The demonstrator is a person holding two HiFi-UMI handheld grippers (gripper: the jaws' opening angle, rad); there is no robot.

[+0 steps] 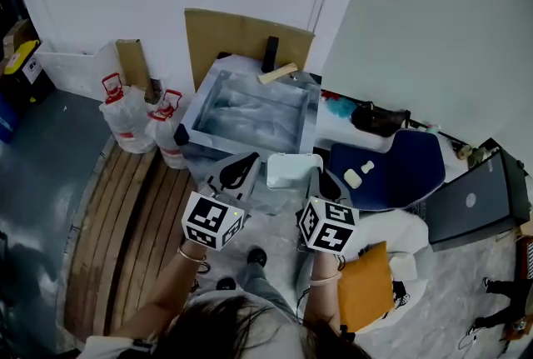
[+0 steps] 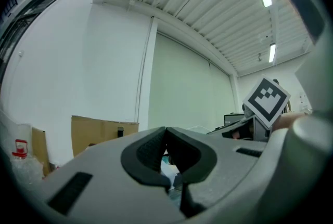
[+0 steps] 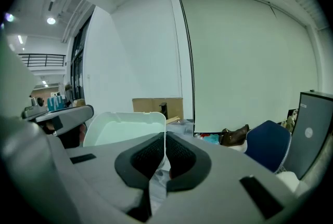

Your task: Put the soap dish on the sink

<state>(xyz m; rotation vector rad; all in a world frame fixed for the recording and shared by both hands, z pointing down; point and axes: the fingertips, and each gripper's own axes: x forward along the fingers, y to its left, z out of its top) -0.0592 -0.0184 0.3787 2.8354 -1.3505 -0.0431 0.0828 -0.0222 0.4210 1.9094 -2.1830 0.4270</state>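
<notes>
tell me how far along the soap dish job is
Done: the soap dish is lifted, its wall pinched in the right gripper jaws. In hand: it hangs just short of the sink. Left: set it on the sink and release. The left gripper is shut, empty.

The sink (image 1: 198,112) basin lies open just ahead of my right gripper (image 1: 319,179), with room to pass over its near rim. A wooden block (image 1: 277,73) and a black upright piece (image 1: 271,53) occupy the far rim, with cardboard (image 1: 233,37) close behind. Water jugs (image 1: 125,112) crowd the left side and a blue chair (image 1: 400,170) the right.
</notes>
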